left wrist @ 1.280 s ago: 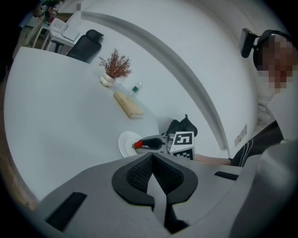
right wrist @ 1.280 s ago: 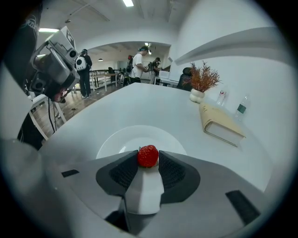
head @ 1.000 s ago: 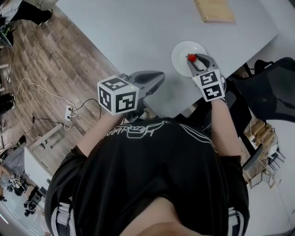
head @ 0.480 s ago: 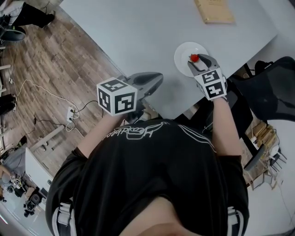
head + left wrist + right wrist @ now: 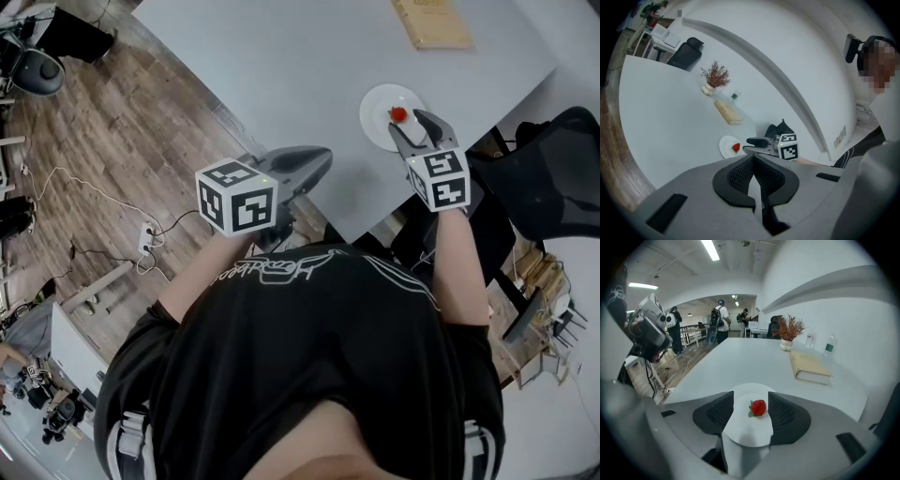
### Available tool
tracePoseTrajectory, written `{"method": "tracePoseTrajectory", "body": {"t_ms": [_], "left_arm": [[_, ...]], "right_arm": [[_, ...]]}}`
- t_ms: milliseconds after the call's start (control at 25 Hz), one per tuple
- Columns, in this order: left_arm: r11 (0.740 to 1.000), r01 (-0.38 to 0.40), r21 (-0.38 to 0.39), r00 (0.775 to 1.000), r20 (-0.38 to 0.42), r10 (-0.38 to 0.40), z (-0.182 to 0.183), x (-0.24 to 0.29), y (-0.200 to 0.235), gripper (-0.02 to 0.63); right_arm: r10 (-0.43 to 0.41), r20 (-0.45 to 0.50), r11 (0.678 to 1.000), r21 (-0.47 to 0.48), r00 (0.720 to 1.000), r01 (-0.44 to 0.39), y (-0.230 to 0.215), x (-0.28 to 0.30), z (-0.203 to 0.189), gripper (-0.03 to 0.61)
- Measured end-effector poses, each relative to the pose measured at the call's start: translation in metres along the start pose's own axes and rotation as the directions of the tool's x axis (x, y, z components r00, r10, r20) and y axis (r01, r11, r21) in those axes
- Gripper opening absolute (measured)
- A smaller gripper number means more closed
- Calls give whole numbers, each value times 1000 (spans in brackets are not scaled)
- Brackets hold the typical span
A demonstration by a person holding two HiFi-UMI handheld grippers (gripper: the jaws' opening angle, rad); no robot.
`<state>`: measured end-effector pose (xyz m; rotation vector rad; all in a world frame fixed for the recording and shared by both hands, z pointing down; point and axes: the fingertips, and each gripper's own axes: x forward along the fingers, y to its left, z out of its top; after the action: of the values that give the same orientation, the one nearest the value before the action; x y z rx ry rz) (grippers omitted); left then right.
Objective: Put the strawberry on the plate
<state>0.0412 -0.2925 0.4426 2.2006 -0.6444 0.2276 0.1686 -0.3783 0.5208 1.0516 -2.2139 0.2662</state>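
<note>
Head view's top edge cuts off the book [image 5: 434,23].

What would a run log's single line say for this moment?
strawberry: on plate | right gripper: fingers just opened, strawberry between, untouched | left gripper: shut, empty

plate [image 5: 745,431]: smooth, faint sheen
strawberry [image 5: 759,407]: glossy skin
table [image 5: 281,75]: matt, smooth
floor [image 5: 94,141] beside the table: grained wood planks
right gripper [image 5: 751,403]: matt plastic shell; pads [image 5: 787,416] ribbed

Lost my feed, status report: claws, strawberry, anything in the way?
Right claw open, jaws just been opening, strawberry loose between them. Strawberry on plate. Left claw shut, empty. Book lies apart.
</note>
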Motion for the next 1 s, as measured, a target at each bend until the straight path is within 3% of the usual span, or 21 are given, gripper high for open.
{"method": "tracePoseTrajectory", "body": {"t_ms": [280,480,760,1000], "left_arm": [[994,54,96,998,31,-57,12,-32,-36,6],[978,101,182,993,39,-110,17,-60,-70,6],[946,156,284,983,53,-178,12,-103,-117,6],[919,212,333,970,43,-239,-4,-129,-143,6]], "right_arm": [[-39,182,995,100,982,21,32,-70,51,192],[-75,315,989,148,946,29,68,-124,82,189],[-137,471,975,218,871,36,123,-207,103,87],[-153,523,971,238,838,29,177,-244,101,29]]}}
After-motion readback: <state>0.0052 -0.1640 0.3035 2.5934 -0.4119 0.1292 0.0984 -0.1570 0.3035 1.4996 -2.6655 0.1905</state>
